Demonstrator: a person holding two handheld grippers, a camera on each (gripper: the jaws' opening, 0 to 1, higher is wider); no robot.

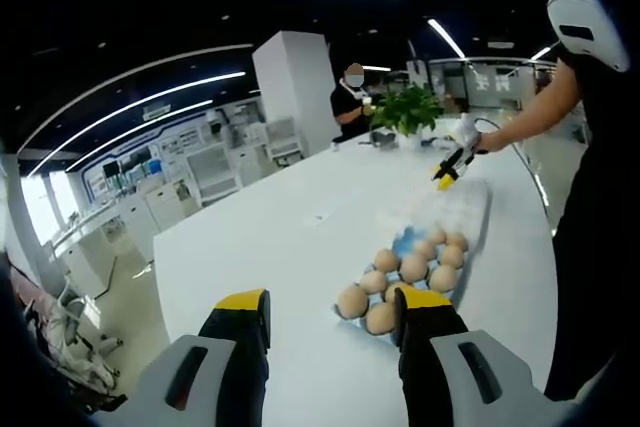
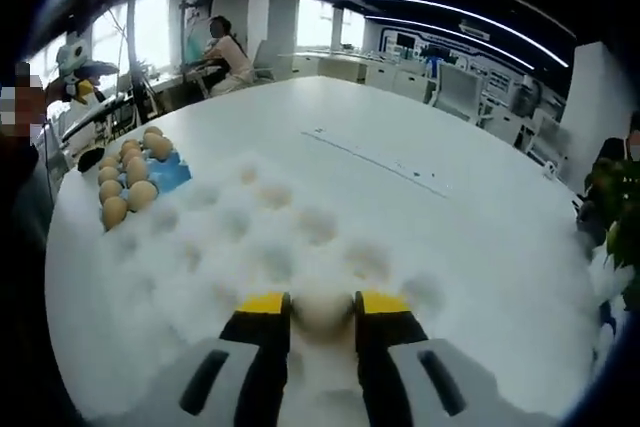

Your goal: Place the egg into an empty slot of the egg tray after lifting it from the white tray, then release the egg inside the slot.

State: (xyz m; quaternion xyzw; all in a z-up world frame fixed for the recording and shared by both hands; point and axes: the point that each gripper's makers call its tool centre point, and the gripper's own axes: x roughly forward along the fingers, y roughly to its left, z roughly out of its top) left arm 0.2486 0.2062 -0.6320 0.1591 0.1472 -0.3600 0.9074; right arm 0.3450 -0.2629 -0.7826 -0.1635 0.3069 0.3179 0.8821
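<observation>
jaws of your right gripper are closed on an egg, which sits pinched between the two yellow tips at the bottom centre of the right gripper view, low over the white tray. that tray spreads out ahead of the jaws, with several pale eggs in its dimples toward the middle of the frame.

the relation that matters now: the blue egg tray lies away at the upper left of that frame, beyond the far left corner of the white tray, just beside it on the white desk. so from your right jaws the target is forward and well to the left. its brown eggs fill the rows toward the frame's left edge; the bare blue patch is on the side facing the white tray, and that looks like where the free slots are, though the slots themselves are too small to make out.

your left gripper hangs with its jaws apart and nothing between them, just short of the egg tray at the lower right of the left gripper view. it is the nearer hand to that tray, but it carries no egg. in that same view the right gripper shows small at the upper right, past the egg tray's far end.

by my judgement the lift comes next, then a carry to the left.
</observation>
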